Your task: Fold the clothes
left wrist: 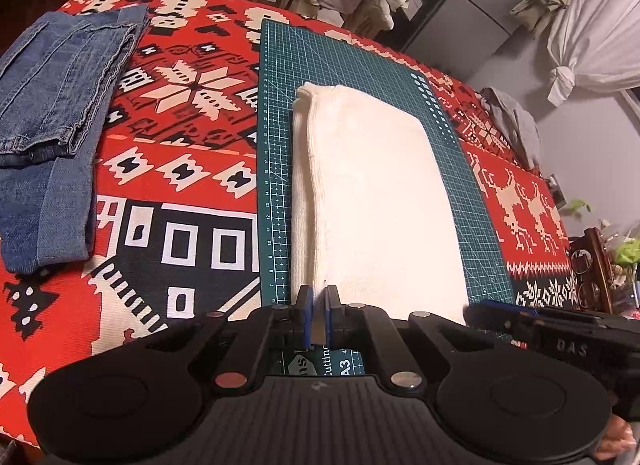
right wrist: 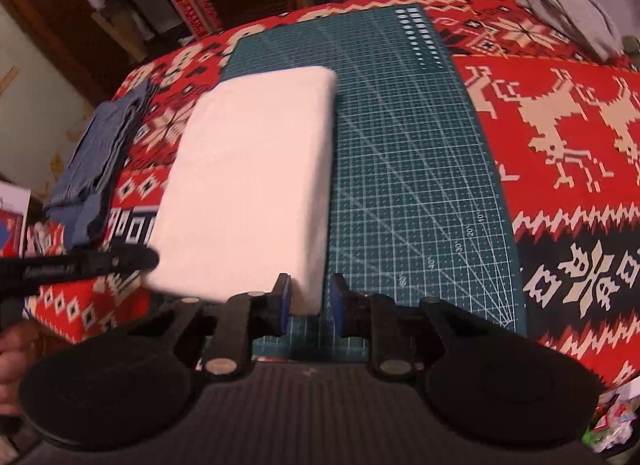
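Left wrist: left tongs pinch the folded white cloth's near edge; right tongs straddle it, released.

Warm indoor light; white cloth overexposed; right wrist view motion-blurred; fisheye-bent edges.

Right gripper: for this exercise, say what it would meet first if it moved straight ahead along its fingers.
The right gripper is open, with the near edge of the folded white cloth between its fingers, so it would likely push into that cloth first; exact depth is unclear.
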